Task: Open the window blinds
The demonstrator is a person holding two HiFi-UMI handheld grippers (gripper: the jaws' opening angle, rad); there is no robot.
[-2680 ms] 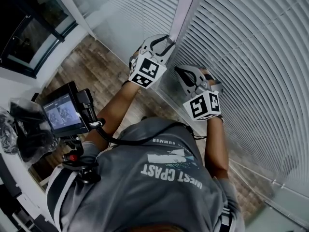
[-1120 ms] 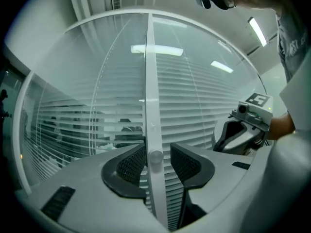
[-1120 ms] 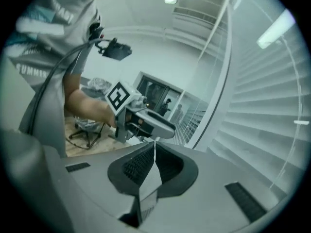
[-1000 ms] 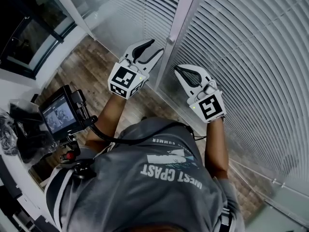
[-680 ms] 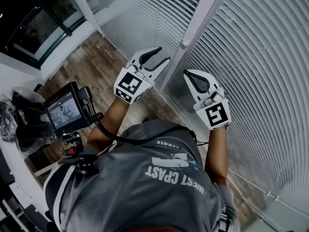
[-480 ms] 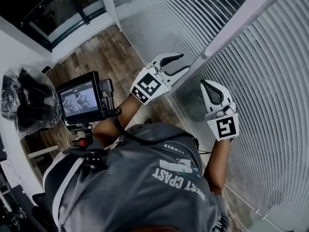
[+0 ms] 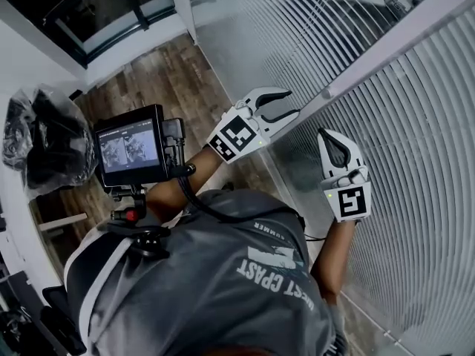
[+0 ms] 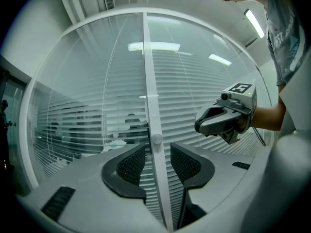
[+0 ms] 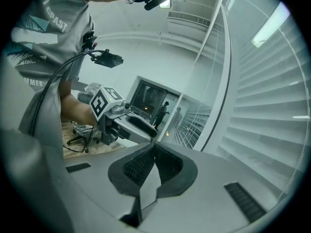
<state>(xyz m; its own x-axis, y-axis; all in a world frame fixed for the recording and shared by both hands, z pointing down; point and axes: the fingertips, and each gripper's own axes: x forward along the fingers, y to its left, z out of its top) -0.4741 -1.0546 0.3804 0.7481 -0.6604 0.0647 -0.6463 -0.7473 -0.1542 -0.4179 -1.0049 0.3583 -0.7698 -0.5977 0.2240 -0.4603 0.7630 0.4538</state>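
Note:
White slatted blinds [image 7: 415,139] hang behind glass on both sides of a white upright post [image 7: 386,47] that carries a small round knob [image 7: 326,93]. My left gripper [image 7: 288,104] is open, held a short way off the post and touching nothing. In the left gripper view the knob [image 8: 156,139] and the post [image 8: 148,72] show beyond the gap of the left gripper [image 8: 156,154]. The slats left of the post [image 8: 82,130] let the room behind show through; those to its right [image 8: 194,81] look more closed. My right gripper [image 7: 325,133] is shut and empty, close to the right pane. In its own view the right gripper [image 9: 154,148] has its tips together.
A small monitor [image 7: 133,150] on a body-mounted rig sits at my left. A black bag in clear plastic [image 7: 41,143] lies by the white wall. Wooden floor [image 7: 171,80] runs along the glass, with a dark framed window [image 7: 111,6] beyond.
The left gripper came off the knob on the post and drew back with open jaws. Since then both grippers have stayed nearly still while the head view swung.

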